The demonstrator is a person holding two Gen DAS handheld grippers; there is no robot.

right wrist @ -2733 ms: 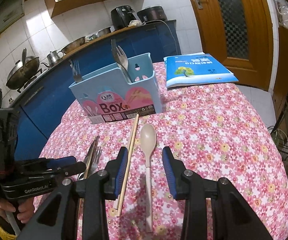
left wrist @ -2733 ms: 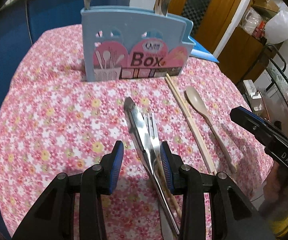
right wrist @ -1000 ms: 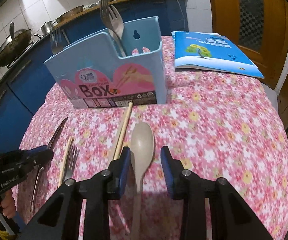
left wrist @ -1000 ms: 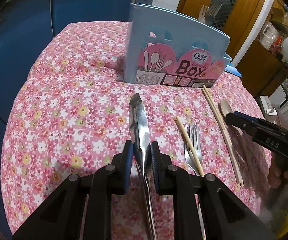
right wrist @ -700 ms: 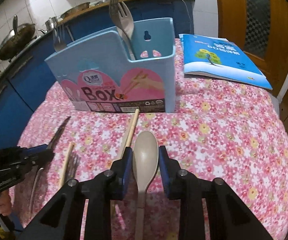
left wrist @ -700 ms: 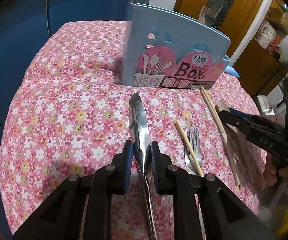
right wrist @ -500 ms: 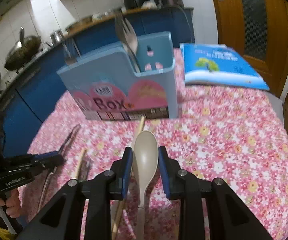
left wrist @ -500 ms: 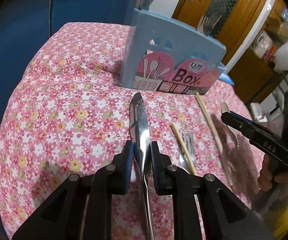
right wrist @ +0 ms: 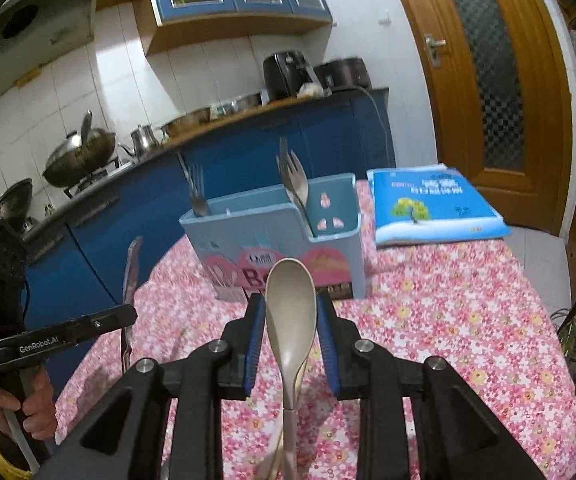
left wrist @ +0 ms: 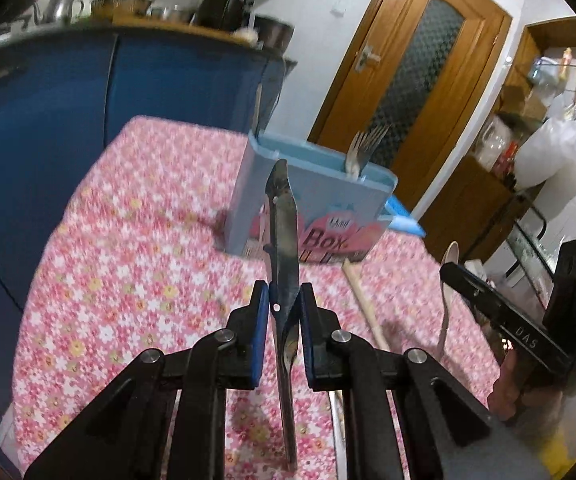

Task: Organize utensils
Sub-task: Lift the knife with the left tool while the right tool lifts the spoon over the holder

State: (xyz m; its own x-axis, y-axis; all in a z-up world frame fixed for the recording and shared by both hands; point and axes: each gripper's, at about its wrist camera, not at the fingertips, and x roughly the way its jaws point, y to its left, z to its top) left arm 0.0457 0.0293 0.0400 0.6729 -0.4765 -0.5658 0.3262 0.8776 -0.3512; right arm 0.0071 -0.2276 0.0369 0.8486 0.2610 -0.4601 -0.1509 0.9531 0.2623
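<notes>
You have the knife (left wrist: 283, 240) clamped in your left gripper (left wrist: 283, 316) and the beige spoon (right wrist: 291, 320) in your right gripper (right wrist: 291, 332), both clear of the tablecloth (right wrist: 448, 340), so next carry each ahead over the blue utensil box (right wrist: 279, 236) and lower it in.

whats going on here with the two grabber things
A person is sorting cutlery into the blue utensil box on the flowered table. The left gripper is closing on a butter knife; the right gripper holds a beige spoon. Both are lifted toward the box, which already holds forks.
</notes>
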